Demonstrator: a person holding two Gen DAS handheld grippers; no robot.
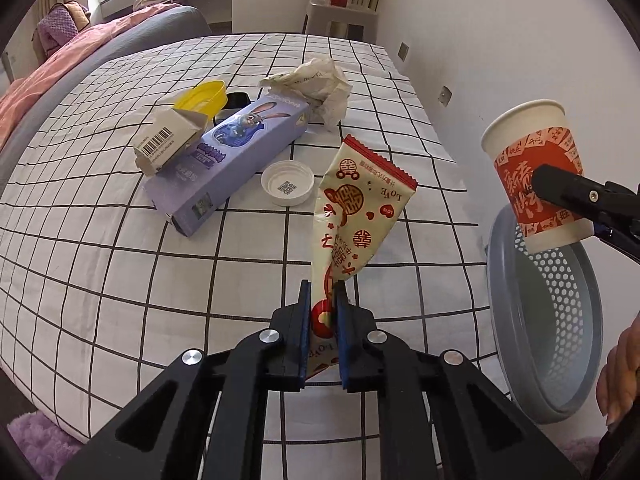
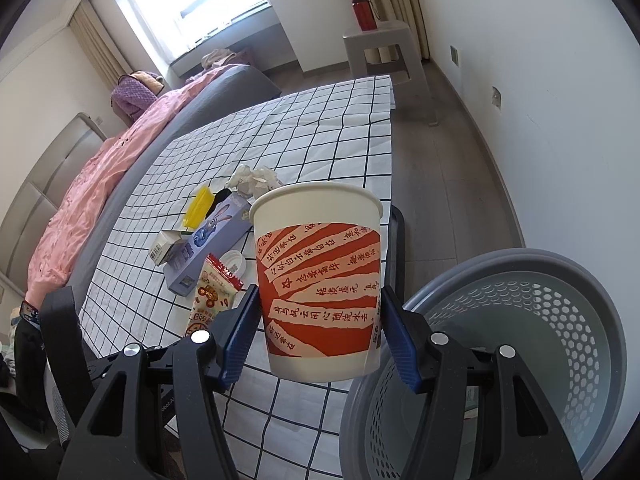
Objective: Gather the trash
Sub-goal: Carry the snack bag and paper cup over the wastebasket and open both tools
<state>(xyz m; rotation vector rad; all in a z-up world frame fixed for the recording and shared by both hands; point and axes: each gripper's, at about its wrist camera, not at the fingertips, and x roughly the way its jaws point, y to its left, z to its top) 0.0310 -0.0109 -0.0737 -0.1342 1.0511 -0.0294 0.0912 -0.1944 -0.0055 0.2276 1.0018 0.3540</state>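
My left gripper [image 1: 323, 300] is shut on the lower end of a cream and red snack wrapper [image 1: 360, 208], which stands up above the checked sheet [image 1: 120, 280]. The same wrapper [image 2: 214, 292] shows at the left in the right wrist view. My right gripper [image 2: 320, 304] is shut on a white and red paper cup [image 2: 320, 288], held upright beside the grey perforated bin [image 2: 520, 320]. From the left wrist view the cup [image 1: 536, 176] hangs over the bin's rim [image 1: 516, 320]. On the sheet lie a purple carton [image 1: 228, 156], a small grey box [image 1: 168, 140], a white cap [image 1: 287, 182], a yellow lid [image 1: 204, 96] and crumpled paper [image 1: 316, 84].
The bin stands on the floor at the bed's right edge, near the white wall. A pink and grey duvet [image 2: 100, 184] covers the far left of the bed. A grey stool [image 2: 384, 48] with a red bottle [image 2: 362, 10] stands at the back. A purple rug [image 1: 36, 444] lies below.
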